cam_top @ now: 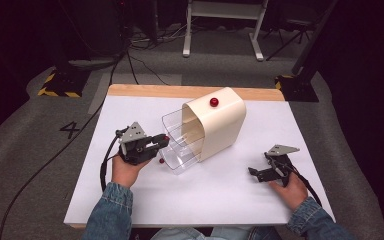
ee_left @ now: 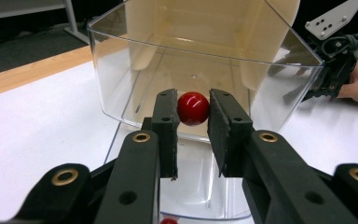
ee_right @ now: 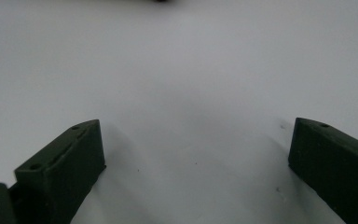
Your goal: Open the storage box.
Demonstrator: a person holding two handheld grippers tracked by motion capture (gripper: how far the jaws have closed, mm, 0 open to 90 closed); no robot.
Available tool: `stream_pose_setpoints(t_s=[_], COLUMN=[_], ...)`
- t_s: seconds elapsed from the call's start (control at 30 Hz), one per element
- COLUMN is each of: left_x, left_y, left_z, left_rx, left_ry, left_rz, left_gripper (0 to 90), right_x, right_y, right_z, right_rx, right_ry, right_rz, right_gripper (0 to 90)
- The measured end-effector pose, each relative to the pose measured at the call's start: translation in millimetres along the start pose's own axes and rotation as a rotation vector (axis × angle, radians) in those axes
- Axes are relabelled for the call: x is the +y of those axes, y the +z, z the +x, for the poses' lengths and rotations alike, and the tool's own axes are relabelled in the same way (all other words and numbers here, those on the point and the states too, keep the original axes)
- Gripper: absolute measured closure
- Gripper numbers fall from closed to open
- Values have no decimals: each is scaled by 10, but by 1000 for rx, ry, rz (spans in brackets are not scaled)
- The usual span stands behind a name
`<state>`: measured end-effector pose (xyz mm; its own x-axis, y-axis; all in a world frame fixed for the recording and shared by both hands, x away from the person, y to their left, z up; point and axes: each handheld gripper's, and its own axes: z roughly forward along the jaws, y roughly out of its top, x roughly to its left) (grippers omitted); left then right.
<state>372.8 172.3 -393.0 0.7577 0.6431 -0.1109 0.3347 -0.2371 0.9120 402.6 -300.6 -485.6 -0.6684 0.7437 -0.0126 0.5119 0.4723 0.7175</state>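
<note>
A cream cabinet (cam_top: 220,125) stands at the middle of the white table, with two clear plastic drawers drawn out toward the left. My left gripper (cam_top: 163,140) is shut on the upper drawer's (ee_left: 121,70) small red knob (ee_left: 193,108), which sits squeezed between the two black pads. The lower drawer's (cam_top: 177,162) own red knob (cam_top: 161,160) shows just below the gripper. Another red knob (cam_top: 213,102) sits on the cabinet's top. My right gripper (cam_top: 258,172) rests low at the table's right side, its jaws open (ee_right: 196,125) over bare white surface, nothing between them.
The white table top (cam_top: 220,200) has a wooden strip (cam_top: 145,90) along its far edge. Beyond it lie grey floor, cables and a white frame's feet (cam_top: 222,30). In the left gripper view the right hand and its gripper (ee_left: 338,65) show past the drawer.
</note>
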Motion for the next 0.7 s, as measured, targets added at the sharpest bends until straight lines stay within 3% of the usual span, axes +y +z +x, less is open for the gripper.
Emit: stream_pose_setpoints(t_s=[0.3, 0.4, 0.7], left_x=[-52, -75, -153], left_y=[-9, -13, -103], left_z=[18, 47, 57], left_rx=[-2, 3, 14], left_ry=[-8, -21, -35], left_rz=[14, 32, 35], left_gripper=[722, 591, 553], right_x=[0, 0, 0], right_y=[0, 0, 0], right_z=[0, 0, -1], right_rx=[0, 0, 1], right_ry=[0, 0, 0], right_rz=[0, 0, 0], right_gripper=[37, 37, 37])
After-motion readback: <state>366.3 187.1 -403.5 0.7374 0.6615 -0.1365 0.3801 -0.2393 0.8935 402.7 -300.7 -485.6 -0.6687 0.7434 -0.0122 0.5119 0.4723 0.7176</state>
